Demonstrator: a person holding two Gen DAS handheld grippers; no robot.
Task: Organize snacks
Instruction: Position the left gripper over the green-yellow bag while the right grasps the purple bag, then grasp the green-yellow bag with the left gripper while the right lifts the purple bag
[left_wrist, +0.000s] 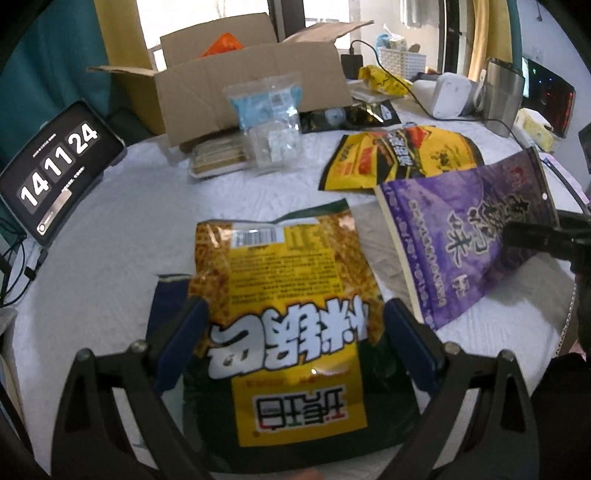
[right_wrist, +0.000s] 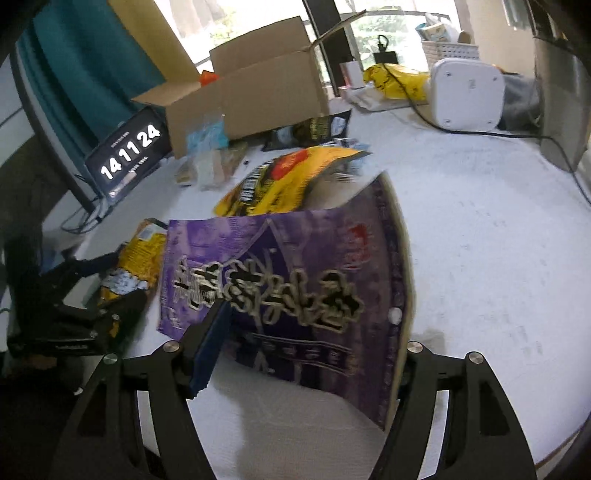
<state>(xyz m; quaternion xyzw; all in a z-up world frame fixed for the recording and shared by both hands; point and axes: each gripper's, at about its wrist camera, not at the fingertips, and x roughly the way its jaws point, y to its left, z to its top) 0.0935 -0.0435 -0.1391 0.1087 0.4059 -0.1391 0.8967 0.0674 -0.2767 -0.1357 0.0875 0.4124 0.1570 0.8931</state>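
Nearest, the left gripper (left_wrist: 291, 332) pinches the yellow snack bag (left_wrist: 284, 295) between its jaws, while the right gripper's (right_wrist: 310, 354) spread jaws straddle the purple bag (right_wrist: 295, 280), probably for boxing in the far cardboard box (left_wrist: 251, 88).

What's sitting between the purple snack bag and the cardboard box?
A yellow and black snack bag lies between the purple snack bag and the cardboard box, clearest in the right wrist view.

Left wrist view: close above the white table (left_wrist: 110, 229), angled down and forward toward the far cardboard box (left_wrist: 255, 88). Right wrist view: likewise close, angled down, set further right. Shared: box (right_wrist: 258, 96), clock tablet (right_wrist: 129, 151), purple bag (right_wrist: 295, 280), green-and-yellow bag (left_wrist: 288, 317).
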